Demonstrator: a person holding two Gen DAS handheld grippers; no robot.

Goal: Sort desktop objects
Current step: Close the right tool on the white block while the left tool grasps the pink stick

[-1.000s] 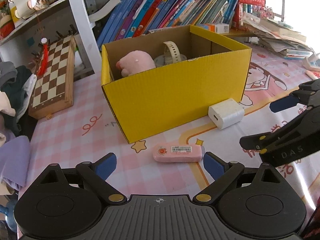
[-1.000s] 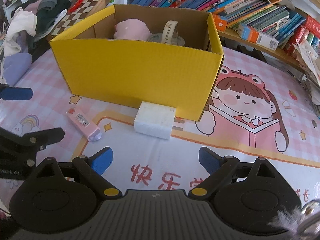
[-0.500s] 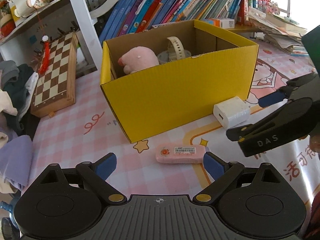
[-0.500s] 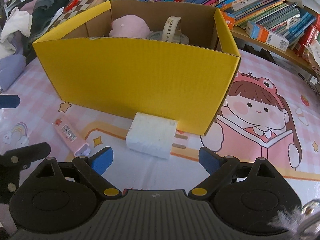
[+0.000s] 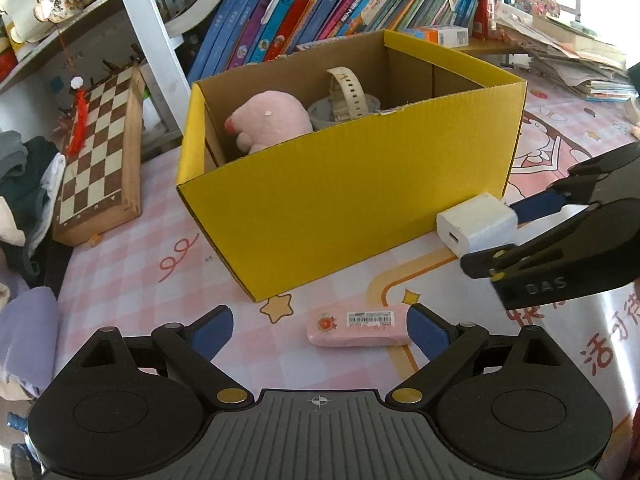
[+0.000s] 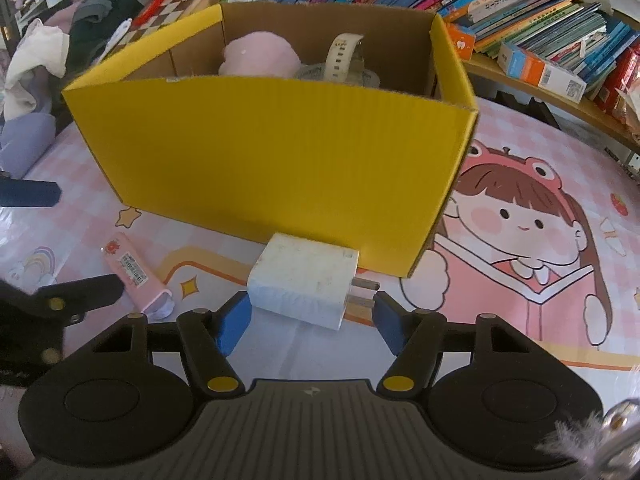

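Note:
A yellow cardboard box (image 5: 352,204) (image 6: 280,160) stands on the pink mat and holds a pink plush toy (image 5: 270,120), a cream watch (image 5: 346,92) and a grey tape roll. A white charger (image 6: 302,280) (image 5: 476,224) lies at the box's front wall. My right gripper (image 6: 312,320) is open, its blue pads on either side of the charger's near end, left pad close to it. A pink eraser-like stick (image 5: 358,326) (image 6: 134,276) lies on the mat. My left gripper (image 5: 320,330) is open; the stick lies by its right fingertip.
A chessboard (image 5: 98,152) lies left of the box, with clothes (image 5: 24,184) beyond it at the table's left edge. Bookshelves with books (image 5: 340,4) stand behind the box. Stacked papers (image 5: 568,60) lie at the far right.
My right gripper has moved forward and its jaws have narrowed around the charger. My left gripper has drawn a little closer to the pink stick.

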